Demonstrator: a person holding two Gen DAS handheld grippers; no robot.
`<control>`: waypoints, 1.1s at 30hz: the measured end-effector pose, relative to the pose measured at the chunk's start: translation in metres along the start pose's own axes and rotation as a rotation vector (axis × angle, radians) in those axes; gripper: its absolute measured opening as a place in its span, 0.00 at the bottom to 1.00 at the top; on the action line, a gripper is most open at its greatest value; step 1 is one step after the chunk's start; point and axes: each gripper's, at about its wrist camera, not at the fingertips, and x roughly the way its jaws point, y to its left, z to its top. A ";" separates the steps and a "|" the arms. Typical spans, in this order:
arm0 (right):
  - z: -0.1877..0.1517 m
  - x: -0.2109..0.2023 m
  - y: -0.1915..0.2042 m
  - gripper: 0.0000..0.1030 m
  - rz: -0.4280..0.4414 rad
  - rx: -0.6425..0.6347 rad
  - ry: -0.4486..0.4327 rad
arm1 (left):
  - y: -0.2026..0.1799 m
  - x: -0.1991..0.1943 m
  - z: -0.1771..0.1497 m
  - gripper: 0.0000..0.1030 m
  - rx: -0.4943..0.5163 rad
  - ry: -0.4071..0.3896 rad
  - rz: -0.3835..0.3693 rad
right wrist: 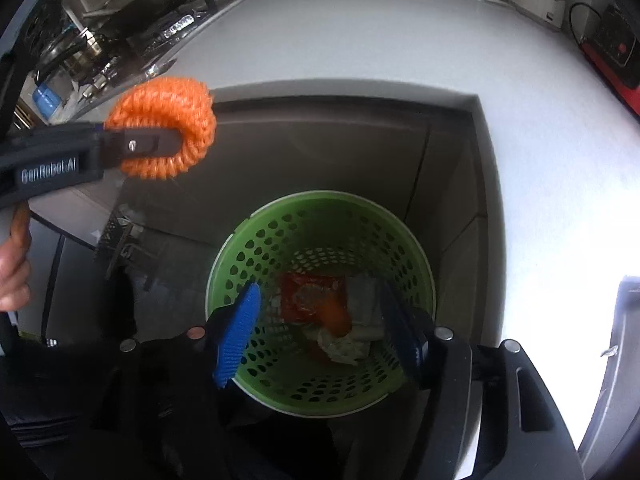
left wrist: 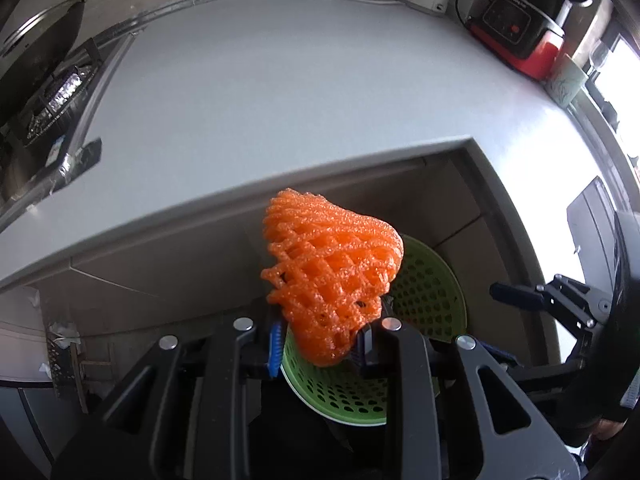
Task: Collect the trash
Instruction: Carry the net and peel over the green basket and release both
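The orange foam fruit-net sleeve [left wrist: 332, 276] is pinched between the blue-padded fingers of the left hand-held gripper [left wrist: 320, 346], held in the air forward of and above the round green perforated plastic basket [right wrist: 320, 396], which sits on the floor below the grey counter [left wrist: 280, 100] edge. To drop it cleanly, the net probably needs carrying over the basket's centre before the fingers part, since it is light and may snag on the pads. The basket already holds a red wrapper [right wrist: 310, 294] and crumpled paper [right wrist: 340, 346]. The right hand-held gripper [right wrist: 320, 330] points down into the basket, fingers spread and holding nothing.
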 end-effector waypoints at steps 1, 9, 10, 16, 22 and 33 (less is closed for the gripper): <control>0.000 -0.003 -0.001 0.63 -0.001 0.008 -0.007 | -0.002 0.002 -0.003 0.25 0.003 0.008 -0.001; 0.009 -0.054 -0.029 0.76 -0.048 0.056 -0.120 | -0.019 0.033 -0.019 0.26 0.062 0.102 -0.077; 0.010 -0.059 -0.032 0.76 -0.051 0.061 -0.128 | -0.023 0.040 -0.022 0.26 0.078 0.122 -0.088; 0.013 -0.083 -0.048 0.76 -0.073 0.099 -0.187 | -0.049 0.073 -0.037 0.29 0.182 0.216 -0.096; 0.007 -0.080 -0.053 0.76 -0.074 0.134 -0.183 | -0.063 0.114 -0.053 0.54 0.255 0.346 -0.072; 0.002 -0.081 -0.057 0.76 -0.074 0.158 -0.176 | -0.069 0.119 -0.049 0.79 0.288 0.358 -0.058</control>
